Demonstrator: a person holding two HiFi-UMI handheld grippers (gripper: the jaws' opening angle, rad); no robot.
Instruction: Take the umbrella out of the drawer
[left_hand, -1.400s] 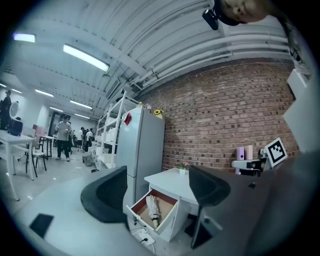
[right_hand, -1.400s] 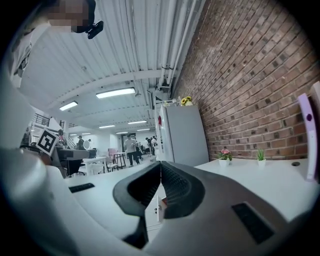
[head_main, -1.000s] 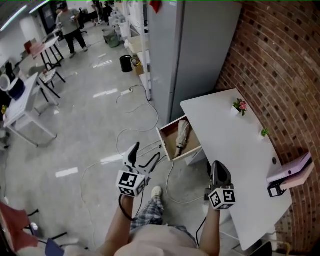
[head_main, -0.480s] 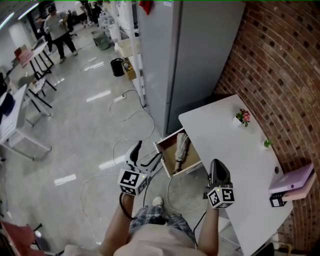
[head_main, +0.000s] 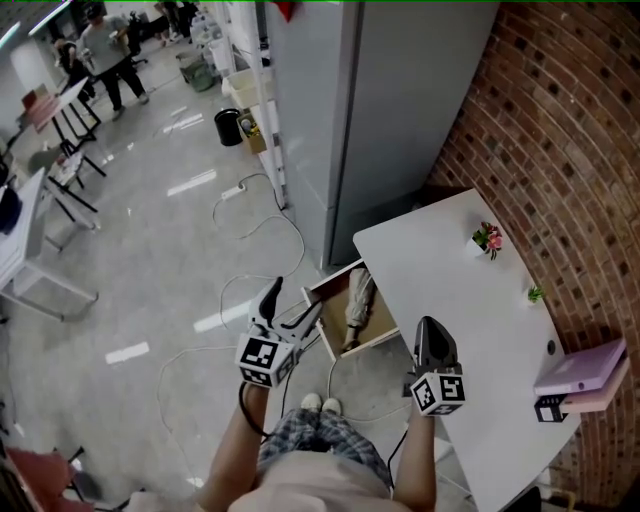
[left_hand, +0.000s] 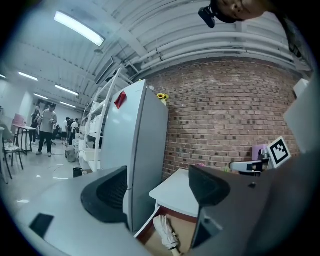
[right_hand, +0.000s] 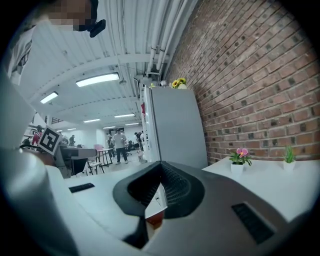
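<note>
Brick wall (head_main: 570, 130) backs a white desk (head_main: 480, 330), whose wooden drawer (head_main: 322, 322) stands pulled open beside a tall grey cabinet (head_main: 390, 120). We hold both grippers short of the drawer (the reach has not yet arrived). Our left gripper (head_main: 290, 306) has its jaws spread wide with nothing between them; our right gripper (head_main: 430, 328) is clenched on nothing. The umbrella (head_main: 358, 298) lies lengthwise inside the drawer, folded, its cream fabric bunched in loose pleats. Next, we judge, the spread left jaws must descend and close around its middle.
</note>
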